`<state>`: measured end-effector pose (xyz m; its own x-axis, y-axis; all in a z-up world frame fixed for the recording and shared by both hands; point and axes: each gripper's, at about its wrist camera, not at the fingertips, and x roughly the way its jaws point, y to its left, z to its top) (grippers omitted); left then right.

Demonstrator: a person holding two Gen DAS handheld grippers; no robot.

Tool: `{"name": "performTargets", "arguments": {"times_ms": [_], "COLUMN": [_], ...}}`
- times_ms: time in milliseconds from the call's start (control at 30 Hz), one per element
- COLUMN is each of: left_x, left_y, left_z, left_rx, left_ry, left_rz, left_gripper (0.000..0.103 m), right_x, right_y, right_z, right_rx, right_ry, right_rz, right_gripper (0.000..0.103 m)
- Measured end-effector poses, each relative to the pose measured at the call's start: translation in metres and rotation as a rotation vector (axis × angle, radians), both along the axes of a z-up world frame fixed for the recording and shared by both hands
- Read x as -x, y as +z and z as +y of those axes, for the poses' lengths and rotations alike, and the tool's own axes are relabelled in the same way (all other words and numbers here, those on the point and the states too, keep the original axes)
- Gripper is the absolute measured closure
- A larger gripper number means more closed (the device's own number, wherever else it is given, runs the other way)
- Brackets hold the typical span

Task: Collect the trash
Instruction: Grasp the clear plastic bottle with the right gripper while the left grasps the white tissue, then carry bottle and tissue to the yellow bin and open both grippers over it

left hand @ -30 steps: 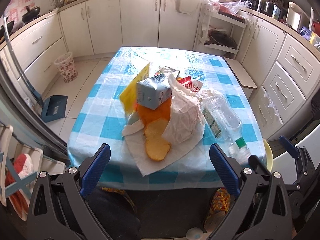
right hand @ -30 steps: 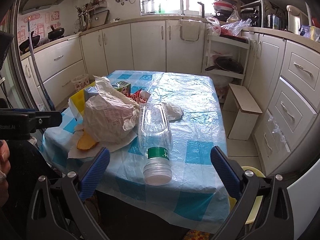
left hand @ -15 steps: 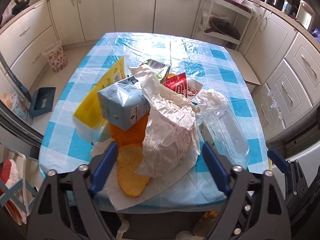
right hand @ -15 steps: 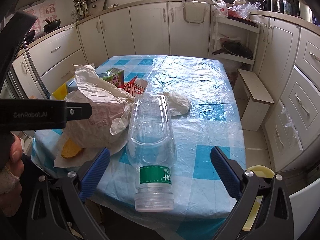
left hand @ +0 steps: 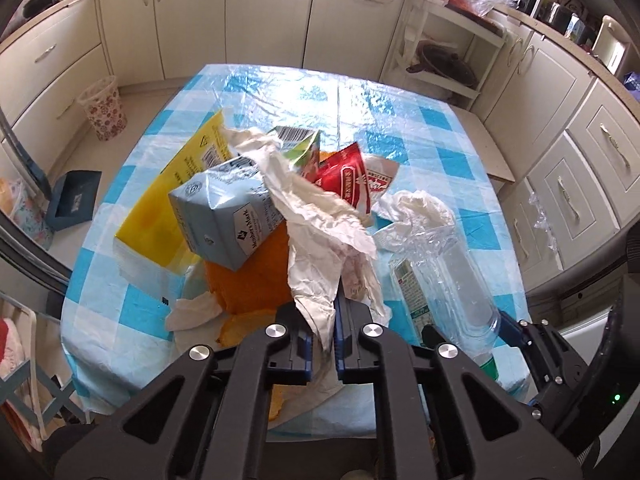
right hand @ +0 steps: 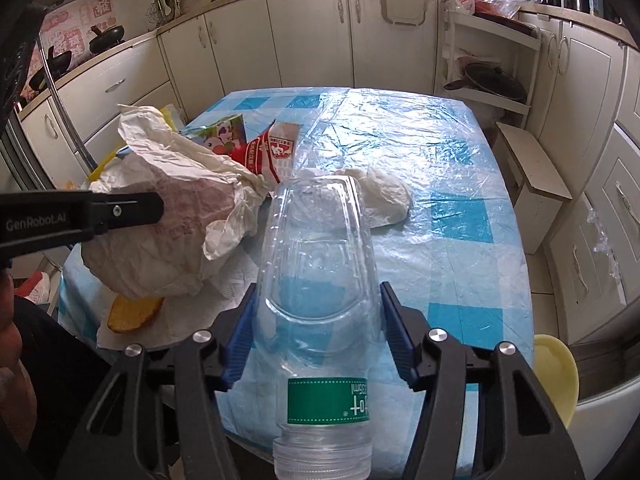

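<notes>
Left gripper (left hand: 322, 344) jaws have just closed on crumpled paper (left hand: 320, 240); right gripper (right hand: 316, 338) jaws have been closing around the clear bottle (right hand: 316, 280), seemingly touching it. Next, probably lifting both off the table (right hand: 460, 184).

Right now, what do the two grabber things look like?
Both look alike. The left gripper has a black frame with cut-out holes, shiny silver bolts and blue ribbed pads. The right gripper has the same black frame, silver bolts and blue ribbed pads. Seen from the side, the left one carries white lettering "GenRobot.AI". A small green light glows on the right one.
</notes>
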<state>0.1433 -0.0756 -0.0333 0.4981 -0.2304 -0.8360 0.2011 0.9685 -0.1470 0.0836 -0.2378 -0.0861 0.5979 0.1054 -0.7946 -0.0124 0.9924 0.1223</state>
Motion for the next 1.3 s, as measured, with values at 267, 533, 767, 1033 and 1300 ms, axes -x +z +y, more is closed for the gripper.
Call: {"name": "performTargets", "arguments": {"times_ms": [267, 533, 767, 1033, 1300], "left_x": [0.010, 0.018, 0.025, 0.035, 0.054], "left_y": [0.020, 0.040, 0.048, 0.063, 0.086], "left_z": [0.007, 0.016, 0.020, 0.010, -0.027], "left_rx": [0.056, 0.143, 0.197, 0.231, 0.298], "left_ry": [-0.018, -0.045, -0.076, -0.135, -0.240], "left_rz": [-0.099, -0.172, -0.187, -0.211, -0.212], "left_gripper": [0.096, 0.096, 0.096, 0.096, 0.096], "right_x": [0.004, 0.008, 0.021, 0.037, 0.069], "right_y": [0.007, 0.016, 0.024, 0.031, 0.030], "right_z": [0.000, -0.006, -0.021, -0.048, -0.103], "right_rx": [-0.001, -0.015, -0.007, -0.004, 0.017], "right_ry": [-0.003, -0.010, -0.041, -0.092, -0.227], "right_rz": [-0.034, -0.071, -0.103, -0.126, -0.123], "right_gripper": [0.046, 0.046, 0.046, 0.046, 0.046]}}
